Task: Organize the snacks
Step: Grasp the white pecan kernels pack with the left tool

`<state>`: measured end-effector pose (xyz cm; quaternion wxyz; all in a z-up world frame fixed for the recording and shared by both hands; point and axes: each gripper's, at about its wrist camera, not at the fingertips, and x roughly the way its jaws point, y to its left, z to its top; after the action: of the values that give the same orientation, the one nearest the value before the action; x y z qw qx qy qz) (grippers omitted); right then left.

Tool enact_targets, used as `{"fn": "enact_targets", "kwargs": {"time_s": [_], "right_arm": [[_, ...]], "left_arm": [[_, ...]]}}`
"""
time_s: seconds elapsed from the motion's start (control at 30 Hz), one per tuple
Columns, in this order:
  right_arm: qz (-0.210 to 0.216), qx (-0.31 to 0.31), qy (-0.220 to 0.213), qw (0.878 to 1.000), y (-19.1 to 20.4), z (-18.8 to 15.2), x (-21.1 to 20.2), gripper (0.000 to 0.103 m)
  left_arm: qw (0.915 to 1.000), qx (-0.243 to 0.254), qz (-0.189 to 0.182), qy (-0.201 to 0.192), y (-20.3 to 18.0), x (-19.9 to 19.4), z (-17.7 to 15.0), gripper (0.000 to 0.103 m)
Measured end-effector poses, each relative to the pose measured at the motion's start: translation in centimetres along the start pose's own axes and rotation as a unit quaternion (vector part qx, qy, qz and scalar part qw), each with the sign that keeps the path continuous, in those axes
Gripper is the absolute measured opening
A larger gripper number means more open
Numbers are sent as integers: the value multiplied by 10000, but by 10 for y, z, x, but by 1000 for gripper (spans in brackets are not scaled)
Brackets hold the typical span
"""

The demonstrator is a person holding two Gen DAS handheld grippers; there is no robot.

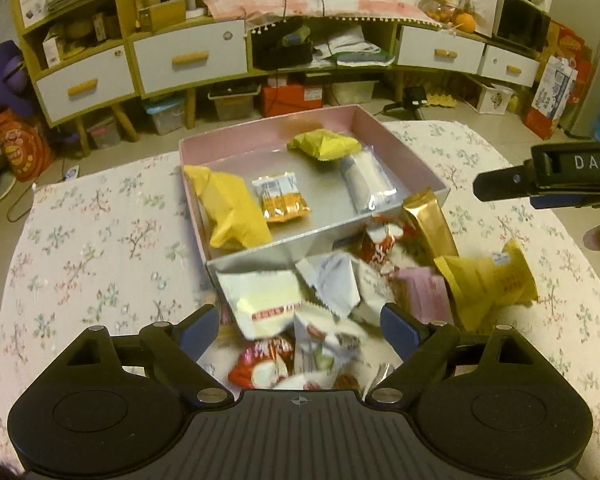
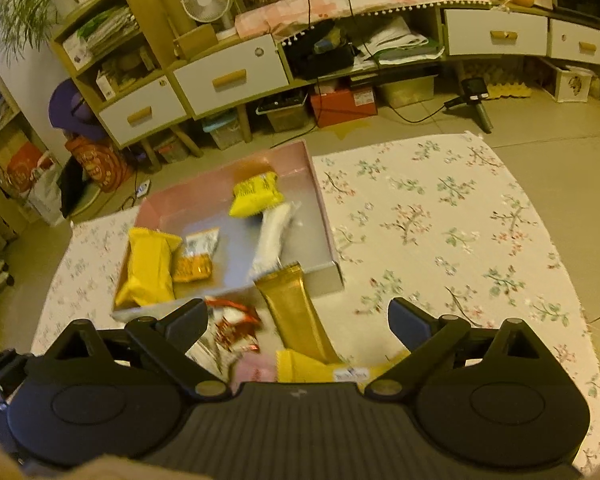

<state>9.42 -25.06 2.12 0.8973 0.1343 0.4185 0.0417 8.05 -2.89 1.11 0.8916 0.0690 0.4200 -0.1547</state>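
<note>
**Tongs apart above the loose snacks**

The left gripper [image 1: 300,320] and right gripper [image 2: 298,318] both gape empty over the snack pile [image 1: 340,292] at the box's [image 1: 400,148] near edge. The packets look light, crinkly and slippery; pinch a sealed edge.

Both wrist cameras look steeply down and forward, close above the desk [image 1: 100,240]; both views share the pink box [image 1: 396,148] and the far shelves [image 2: 228,76].
</note>
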Motion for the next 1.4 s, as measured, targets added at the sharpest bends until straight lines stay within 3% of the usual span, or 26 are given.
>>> {"fn": "enact_targets", "kwargs": {"time_s": [0.43,0.67,0.83,0.97,1.17,1.23,1.4], "right_arm": [[-155,-898,7,9958,-7,-34,-10,99],[47,-1932,-44,9811,-17,-43,-11,102],[301,-2628,263,9640,-17,-50,-5,103],[247,-3043,370,9515,-11,-55,7,103],[237,-3246,574,9438,-7,-59,25,102],[297,-3264,645,9426,-6,-61,27,101],[588,-3177,798,9430,-8,-63,20,99]], "left_arm": [[9993,-102,-243,-246,-5,-10,-40,89],[9978,265,-502,-328,-13,-9,-51,89],[9958,452,-701,-371,-16,-1,-51,87],[9941,597,-830,-362,-18,8,-47,86],[9952,596,-771,-115,-16,22,-45,79],[9954,537,-793,16,-14,26,-45,68],[9963,422,-719,221,-10,29,-46,56]]}}
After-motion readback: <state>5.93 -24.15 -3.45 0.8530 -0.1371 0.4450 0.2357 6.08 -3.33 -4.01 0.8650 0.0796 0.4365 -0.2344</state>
